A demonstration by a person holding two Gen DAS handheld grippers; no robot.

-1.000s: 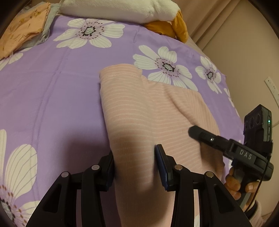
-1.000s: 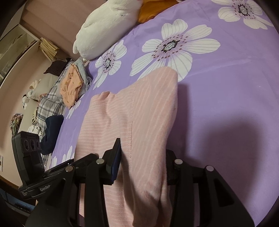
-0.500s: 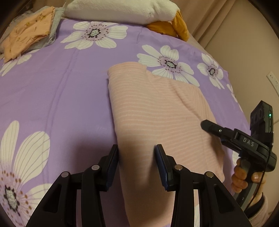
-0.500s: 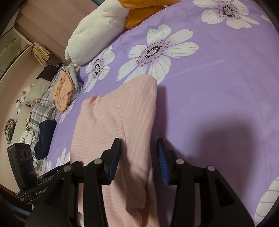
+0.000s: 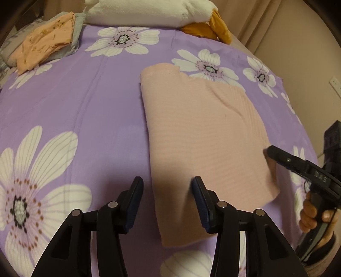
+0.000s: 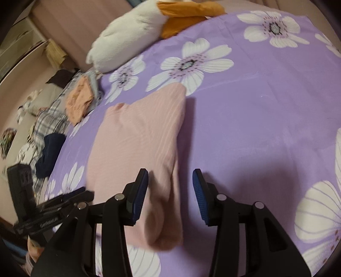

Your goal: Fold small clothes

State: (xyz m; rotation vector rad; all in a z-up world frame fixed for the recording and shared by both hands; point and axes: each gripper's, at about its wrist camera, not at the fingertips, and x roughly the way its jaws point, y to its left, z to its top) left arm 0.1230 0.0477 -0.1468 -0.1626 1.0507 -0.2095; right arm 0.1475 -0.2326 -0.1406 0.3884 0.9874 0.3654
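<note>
The left gripper (image 5: pixel 167 202) stands nearest the lens in its own view, jaws apart and opening, the pads pressing on nothing; below and between them lies the near left edge of the pink garment (image 5: pixel 204 136), with purple cover showing under the left pad. The right gripper (image 6: pixel 170 196) likewise has its jaws apart, and the garment's (image 6: pixel 140 144) near right corner, bunched into a soft roll, lies below the gap, closer to the left pad; no pad grips it.

The garment is a pale pink knit with fine lighter stripes, folded lengthwise into a long panel with a straight left edge. It lies flat on the bedspread (image 5: pixel 70 102), purple with large white flowers, running away from both grippers toward the head of the bed. Its far end shows a stitched hem and a small notch where the layers step. A shallow crease crosses the right half.

At the right edge of the left view a hand (image 5: pixel 315 215) holds the right gripper just beside the garment's right edge.

Farther off, a folded orange garment (image 5: pixel 44 40) rests on a grey one at the bed's far left corner. Behind it lies a white plush toy (image 5: pixel 147 10) with orange parts.
</note>
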